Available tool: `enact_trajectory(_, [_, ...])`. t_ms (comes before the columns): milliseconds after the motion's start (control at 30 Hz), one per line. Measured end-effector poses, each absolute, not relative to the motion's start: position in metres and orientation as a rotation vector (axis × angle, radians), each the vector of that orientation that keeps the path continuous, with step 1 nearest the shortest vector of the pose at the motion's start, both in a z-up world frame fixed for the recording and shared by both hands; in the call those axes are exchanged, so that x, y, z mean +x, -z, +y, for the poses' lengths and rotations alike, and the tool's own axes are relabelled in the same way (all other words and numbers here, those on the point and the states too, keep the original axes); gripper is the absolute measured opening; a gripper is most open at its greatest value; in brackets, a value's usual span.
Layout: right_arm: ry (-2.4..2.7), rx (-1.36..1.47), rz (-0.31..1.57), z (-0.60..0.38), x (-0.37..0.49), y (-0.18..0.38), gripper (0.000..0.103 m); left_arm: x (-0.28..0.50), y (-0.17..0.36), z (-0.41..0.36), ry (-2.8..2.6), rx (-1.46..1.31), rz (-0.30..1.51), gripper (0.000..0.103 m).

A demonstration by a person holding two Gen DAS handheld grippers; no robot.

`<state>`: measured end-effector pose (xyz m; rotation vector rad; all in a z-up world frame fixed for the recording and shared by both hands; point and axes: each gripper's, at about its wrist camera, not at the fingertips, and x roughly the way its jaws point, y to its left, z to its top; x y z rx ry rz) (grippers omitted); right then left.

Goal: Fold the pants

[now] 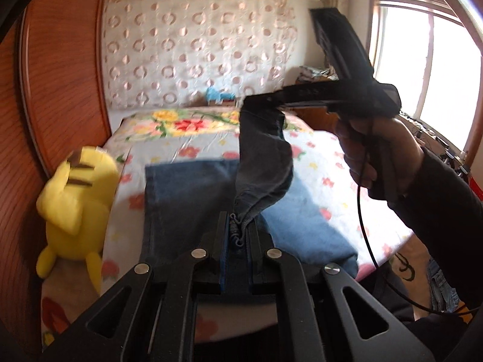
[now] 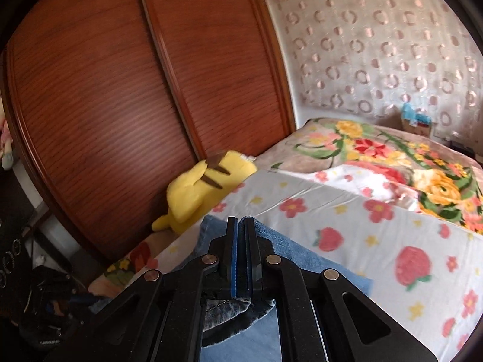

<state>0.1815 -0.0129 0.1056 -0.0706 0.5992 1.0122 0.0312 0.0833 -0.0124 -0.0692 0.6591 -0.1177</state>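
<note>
Left wrist view, bed: a bed (image 1: 320,157) fills the middle ground, spread with a white sheet printed with red flowers and strawberries; a floral blanket (image 1: 181,120) lies across its far end.
Wardrobe: reddish wooden sliding doors (image 2: 105,90) stand along the bed's edge, on the left of both views.
Wall hanging: pale cloth with a ring pattern (image 1: 196,48) covers the wall behind the bed.
Window: a bright window (image 1: 428,60) shows at the right of the left wrist view.
Pants: blue denim pants (image 1: 187,199) lie on the sheet near the bed's near edge; one dark part is lifted off the bed and hangs in a band between the two grippers.
Plush toy: a yellow toy with brown stripes (image 1: 75,202) lies at the bed's edge beside the wardrobe, just left of the pants.
Person: a hand (image 1: 371,147) in a dark sleeve grips the right tool's handle.
Right gripper: right gripper (image 2: 240,223) is closed on denim; in the left wrist view its tips (image 1: 250,102) pinch the raised top of the band, above the bed.
Left gripper: left gripper (image 1: 238,220) is closed on the lower end of the same band, a bunched seam between its pads.
</note>
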Motion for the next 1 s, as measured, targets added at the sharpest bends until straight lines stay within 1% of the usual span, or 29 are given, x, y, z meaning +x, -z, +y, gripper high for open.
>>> enact_trajectory(233, [-0.997,-0.136,0.674,0.040,0.203,-0.074,0.004,0.036,0.058,0.101,0.071,-0.101,0.751,0.010])
enact_trajectory(400, [-0.974,-0.157,0.693,0.073,0.214,-0.067,0.004,0.040,0.072,0.104,0.033,-0.096,0.768,0.010])
enact_trajectory(600, [-0.952,-0.177,0.694,0.081,0.207,-0.066,0.004,0.040,0.078,0.103,0.020,-0.096,0.780,0.011])
enact_trajectory(700, [-0.945,-0.173,0.703,0.083,0.206,-0.064,0.004,0.039,0.078,0.106,0.018,-0.112,0.785,0.017])
enact_trajectory(767, [-0.943,-0.168,0.701,0.080,0.205,-0.067,0.004,0.039,0.077,0.106,-0.003,-0.104,0.782,0.024])
enact_trajectory(800, [-0.944,-0.164,0.709,0.078,0.204,-0.068,0.005,0.039,0.076,0.106,-0.013,-0.092,0.776,0.025])
enact_trajectory(833, [-0.942,-0.156,0.707,0.075,0.203,-0.071,0.011,0.038,0.075,0.106,-0.008,-0.091,0.772,0.029])
enact_trajectory(900, [-0.923,-0.156,0.675,0.066,0.197,-0.081,0.018,0.037,0.073,0.106,0.001,-0.097,0.766,0.039])
enact_trajectory(933, [-0.917,-0.167,0.653,0.062,0.193,-0.085,0.021,0.038,0.073,0.107,-0.001,-0.098,0.764,0.045])
enact_trajectory(967, [-0.913,-0.176,0.633,0.058,0.189,-0.089,0.022,0.038,0.072,0.107,-0.002,-0.099,0.760,0.046])
enact_trajectory(1000, [-0.910,-0.182,0.618,0.052,0.186,-0.092,0.027,0.039,0.072,0.107,0.002,-0.102,0.756,0.046])
